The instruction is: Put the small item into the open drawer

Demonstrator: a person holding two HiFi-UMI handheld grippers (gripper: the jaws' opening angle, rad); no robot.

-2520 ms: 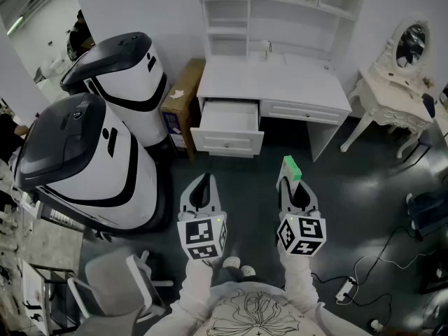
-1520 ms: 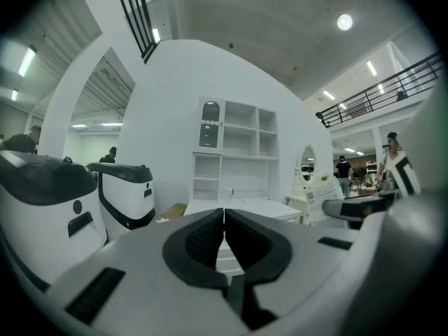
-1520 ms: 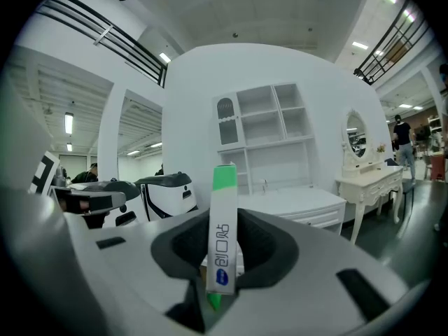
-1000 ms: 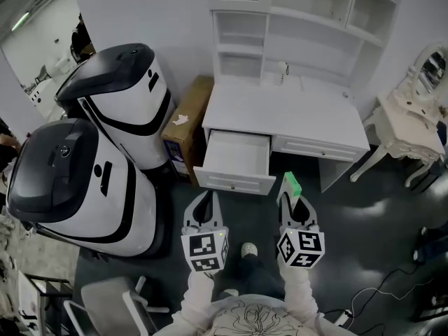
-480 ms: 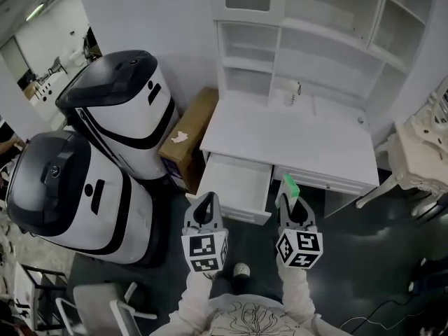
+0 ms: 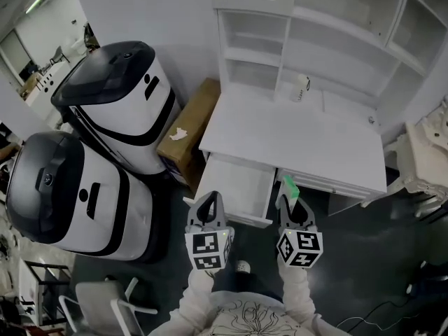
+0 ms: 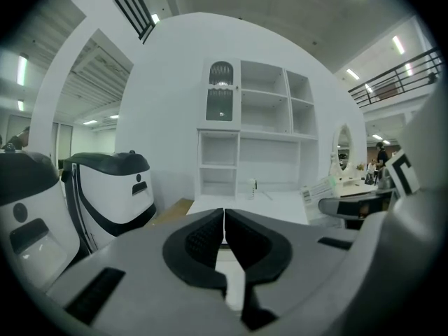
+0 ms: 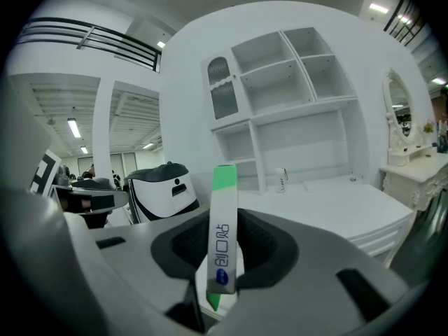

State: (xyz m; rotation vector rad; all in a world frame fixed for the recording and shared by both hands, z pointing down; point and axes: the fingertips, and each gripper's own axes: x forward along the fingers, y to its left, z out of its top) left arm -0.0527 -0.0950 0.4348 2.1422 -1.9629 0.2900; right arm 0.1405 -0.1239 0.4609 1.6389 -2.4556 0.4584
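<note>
The right gripper (image 8: 224,224) is clamped on a slim green-and-white box (image 8: 225,187). The box stands upright between the pads, its green end up and blue print down its white face. In the head view this right gripper (image 6: 292,203) holds the box (image 6: 289,185) just in front of the tabletop's (image 6: 301,142) front edge. There the box is close beside the right front corner of the open drawer (image 6: 238,187) and not inside it.

The drawer is pulled out from under the left end of the tabletop's front edge, and its white inside shows. The left gripper (image 7: 224,214) has its jaws together with nothing between them. In the head view the left gripper (image 6: 208,205) hangs just before the drawer's front panel.

A small white bottle (image 6: 300,87) stands near the tabletop's back edge, under the white shelves (image 6: 315,26). A cardboard box (image 6: 189,124) leans against the tabletop's left side. Left of the cardboard box stand two large white-and-black machines (image 6: 115,96), one behind the other
</note>
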